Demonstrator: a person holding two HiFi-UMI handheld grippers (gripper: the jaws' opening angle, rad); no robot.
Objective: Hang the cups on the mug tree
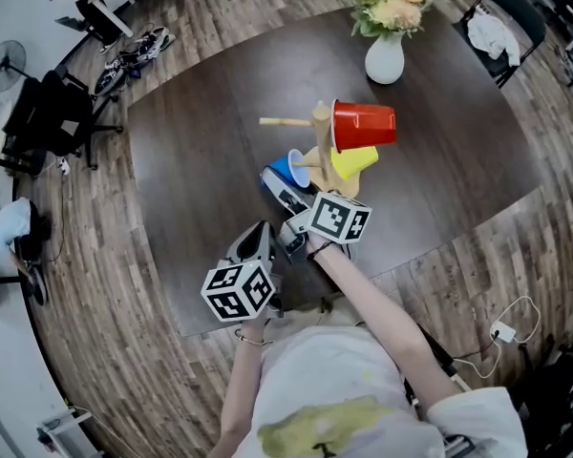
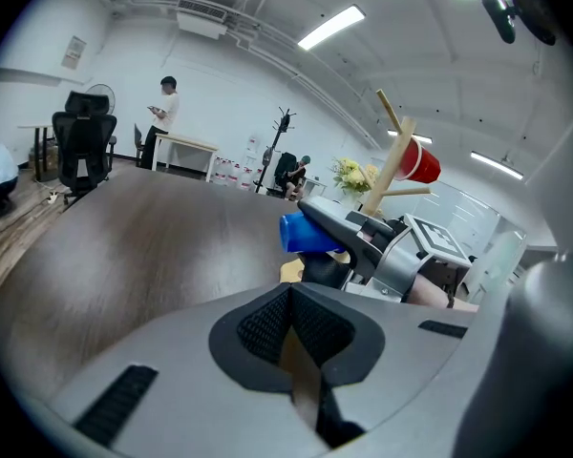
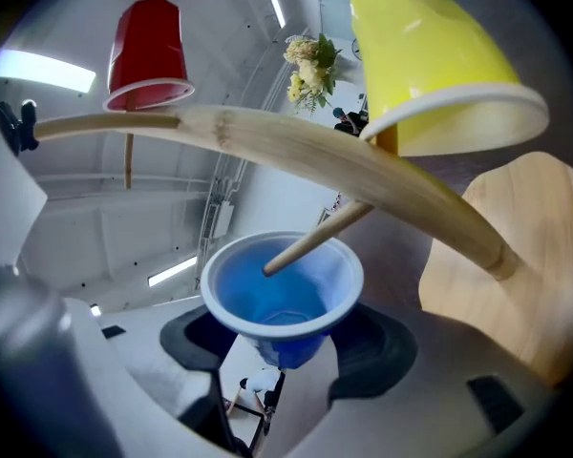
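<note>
Blue cup (image 3: 282, 294) is held mouth-forward between the pads of the right gripper (image 3: 285, 349), which are closed on its lower wall, seemingly near the base. A peg (image 3: 310, 241) of the mug tree (image 3: 296, 151) reaches into its mouth; the red cup (image 3: 153, 51) and yellow cup (image 3: 430, 55) are already hung. Being light, thin-walled and easily crushed, it is best gripped gently by the tapered wall. The left gripper (image 2: 291, 337) is closed on nothing.

In the head view, the mug tree (image 1: 321, 127) has its base mostly under the yellow cup (image 1: 353, 162). The blue cup (image 1: 288, 167) left of the tree shows only its rim past the right gripper (image 1: 283, 185). In the right gripper view, that rim covers where the jaws grip it.
</note>
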